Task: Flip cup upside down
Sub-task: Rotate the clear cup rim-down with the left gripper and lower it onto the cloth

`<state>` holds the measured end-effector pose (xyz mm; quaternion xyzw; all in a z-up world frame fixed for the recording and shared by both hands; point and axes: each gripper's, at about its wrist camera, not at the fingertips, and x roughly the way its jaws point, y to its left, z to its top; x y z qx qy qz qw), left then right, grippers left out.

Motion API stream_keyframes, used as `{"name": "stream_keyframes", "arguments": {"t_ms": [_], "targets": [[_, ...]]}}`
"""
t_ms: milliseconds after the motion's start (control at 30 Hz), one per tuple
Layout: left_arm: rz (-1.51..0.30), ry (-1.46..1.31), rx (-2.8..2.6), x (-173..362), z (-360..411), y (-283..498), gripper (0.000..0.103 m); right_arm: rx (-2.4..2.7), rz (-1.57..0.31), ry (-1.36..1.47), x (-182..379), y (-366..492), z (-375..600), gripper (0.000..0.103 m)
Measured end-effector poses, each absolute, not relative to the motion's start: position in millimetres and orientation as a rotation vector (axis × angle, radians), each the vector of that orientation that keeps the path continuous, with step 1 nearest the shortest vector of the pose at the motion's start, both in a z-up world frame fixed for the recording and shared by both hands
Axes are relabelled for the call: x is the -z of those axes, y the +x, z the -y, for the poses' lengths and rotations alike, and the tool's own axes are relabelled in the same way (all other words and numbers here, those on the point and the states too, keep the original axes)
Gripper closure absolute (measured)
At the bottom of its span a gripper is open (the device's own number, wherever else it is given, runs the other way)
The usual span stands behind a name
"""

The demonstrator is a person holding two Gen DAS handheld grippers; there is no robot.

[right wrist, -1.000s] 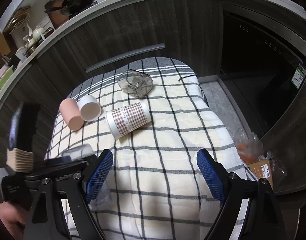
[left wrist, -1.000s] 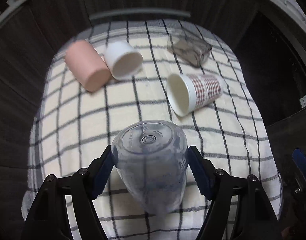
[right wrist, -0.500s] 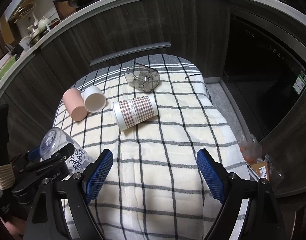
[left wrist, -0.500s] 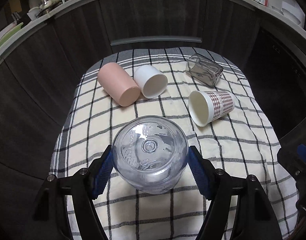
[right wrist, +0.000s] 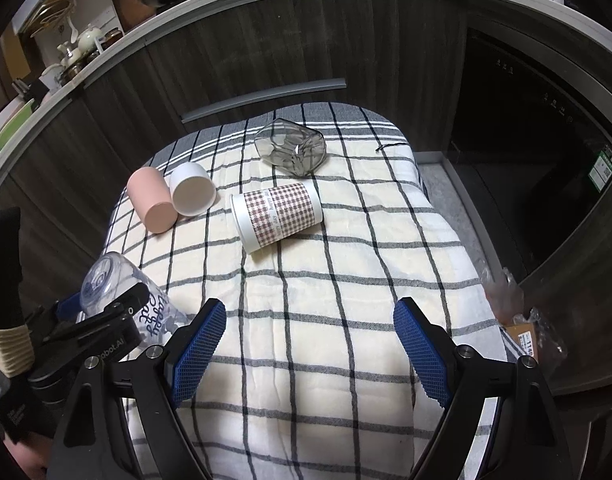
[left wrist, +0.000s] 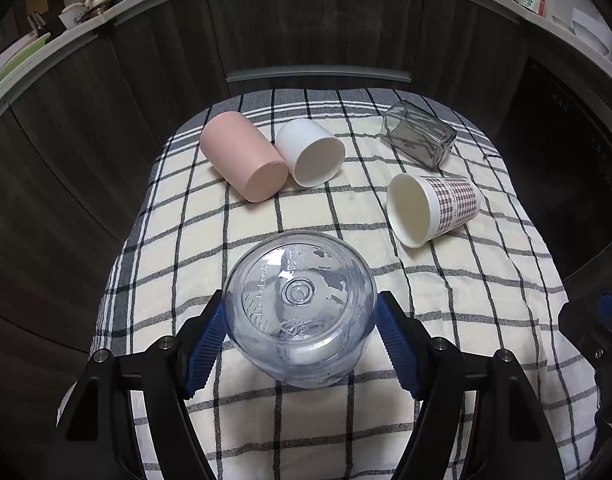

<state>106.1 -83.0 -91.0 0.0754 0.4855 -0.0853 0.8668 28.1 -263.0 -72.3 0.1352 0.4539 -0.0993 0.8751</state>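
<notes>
My left gripper is shut on a clear plastic cup with dark lettering. The cup's base faces up and away from me, its mouth down toward the checked cloth. In the right wrist view the same cup is tilted, base up-left, held at the cloth's left edge by the left gripper; whether its rim touches the cloth is hidden. My right gripper is open and empty over the near middle of the cloth.
On the cloth lie a pink cup, a white cup, a checked paper cup and a smoky square glass, all on their sides. Dark cabinets stand behind. A plastic bag lies on the floor at right.
The left gripper has pulled back and lifted its view while holding the clear cup, whose base now tips up more. The right gripper has barely moved.
</notes>
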Motion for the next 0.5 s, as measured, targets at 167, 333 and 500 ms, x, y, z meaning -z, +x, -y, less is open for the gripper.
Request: {"name": "stream_keyframes", "arguments": {"t_ms": [167, 333, 500], "targets": [[-1.02, 0.158, 0.188, 91.7, 82.6, 106.5, 0.03, 0.211, -0.948, 0.278, 70.9, 29.8, 262.5, 0.017], [-1.037, 0.138, 0.188, 93.3, 80.2, 108.8, 0.025, 0.204, -0.949, 0.274, 70.2, 30.4, 260.5, 0.017], [-1.033, 0.132, 0.194, 90.7, 78.8, 106.1, 0.022, 0.205, -0.946, 0.272, 69.0, 29.9, 260.0, 0.017]]}}
